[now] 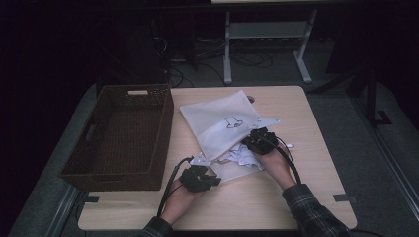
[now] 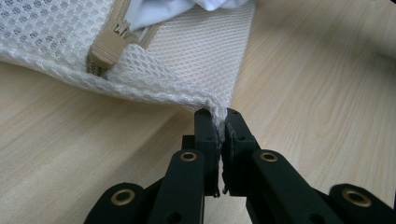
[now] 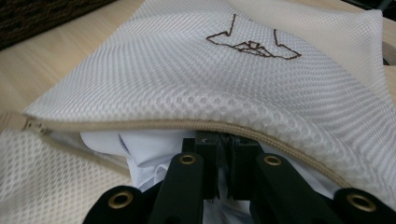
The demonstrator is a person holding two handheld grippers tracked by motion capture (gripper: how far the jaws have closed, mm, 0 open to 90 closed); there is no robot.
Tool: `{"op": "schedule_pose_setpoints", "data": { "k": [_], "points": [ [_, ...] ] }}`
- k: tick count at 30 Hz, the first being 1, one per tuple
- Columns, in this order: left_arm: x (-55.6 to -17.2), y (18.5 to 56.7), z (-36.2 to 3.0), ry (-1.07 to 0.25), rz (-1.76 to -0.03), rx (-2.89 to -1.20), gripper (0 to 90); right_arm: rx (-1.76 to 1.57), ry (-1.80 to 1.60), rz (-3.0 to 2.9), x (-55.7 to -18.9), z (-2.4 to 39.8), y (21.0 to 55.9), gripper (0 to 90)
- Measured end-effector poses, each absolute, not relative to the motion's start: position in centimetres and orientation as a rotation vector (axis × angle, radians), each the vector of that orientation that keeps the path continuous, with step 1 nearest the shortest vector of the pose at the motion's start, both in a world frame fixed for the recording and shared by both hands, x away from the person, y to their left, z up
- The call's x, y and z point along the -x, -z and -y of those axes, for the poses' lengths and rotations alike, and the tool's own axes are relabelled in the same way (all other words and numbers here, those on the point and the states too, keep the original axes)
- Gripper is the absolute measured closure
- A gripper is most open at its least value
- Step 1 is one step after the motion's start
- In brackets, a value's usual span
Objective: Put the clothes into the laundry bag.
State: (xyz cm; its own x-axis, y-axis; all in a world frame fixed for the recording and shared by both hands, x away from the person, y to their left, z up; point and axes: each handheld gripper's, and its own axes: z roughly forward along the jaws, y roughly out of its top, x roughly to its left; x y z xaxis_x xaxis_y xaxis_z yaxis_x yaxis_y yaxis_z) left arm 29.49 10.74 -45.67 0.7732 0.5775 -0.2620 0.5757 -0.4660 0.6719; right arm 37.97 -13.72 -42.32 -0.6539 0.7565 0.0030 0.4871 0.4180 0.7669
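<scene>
A white mesh laundry bag with a brown line drawing lies on the wooden table, its beige zipper undone. A white cloth bulges out of its open mouth. My left gripper is shut on the bag's near corner, and the mesh is pinched between the pads. My right gripper reaches into the mouth under the upper mesh layer. Its jaws are shut, with the tips buried in the white cloth just below the zipper edge.
A dark brown wicker basket with nothing in it stands on the left half of the table, close beside the bag. Bare wood lies in front of the bag and to its right. Cables and a white table frame are on the floor behind.
</scene>
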Motion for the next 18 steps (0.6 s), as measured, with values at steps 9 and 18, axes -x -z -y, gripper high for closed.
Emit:
{"op": "schedule_pose_setpoints", "data": {
  "k": [9, 18],
  "points": [
    [-29.4, 45.7, -10.6, 0.007, -0.853, -2.181, 86.8, -1.106, -1.112, -2.304, -39.6, 12.8, 42.6, 84.6],
    [-29.4, 45.8, -10.6, 0.006, -0.854, -2.176, 86.5, -1.107, -1.106, -2.305, -40.8, 12.0, 43.2, 81.9]
  ]
}}
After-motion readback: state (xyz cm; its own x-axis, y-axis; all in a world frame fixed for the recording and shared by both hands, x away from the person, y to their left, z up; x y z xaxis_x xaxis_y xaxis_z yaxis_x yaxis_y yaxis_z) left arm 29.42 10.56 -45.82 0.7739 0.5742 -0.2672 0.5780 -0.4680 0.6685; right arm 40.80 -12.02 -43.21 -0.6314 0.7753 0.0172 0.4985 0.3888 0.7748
